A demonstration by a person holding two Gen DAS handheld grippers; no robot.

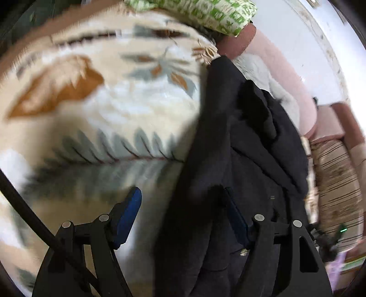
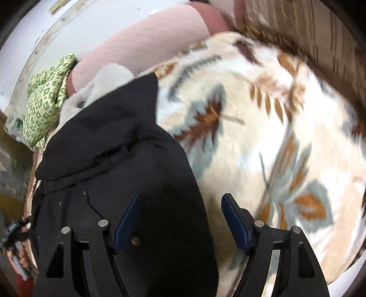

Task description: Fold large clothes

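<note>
One dark garment (image 1: 240,141) lies on one leaf-patterned blanket (image 1: 91,102), with one green-and-white patterned cloth (image 1: 205,13) at the far end and a pink cushion (image 2: 141,43) behind it. Two grippers hang over the bed, both angled steeply downward. The left gripper (image 1: 180,205) stands wide open with nothing pinched; its right finger is over the garment, its left over bare blanket. The right gripper (image 2: 180,210) is likewise spread wide and empty, above the garment's right edge. The garment's long axis runs from near to far, narrowing toward the far cushion.
</note>
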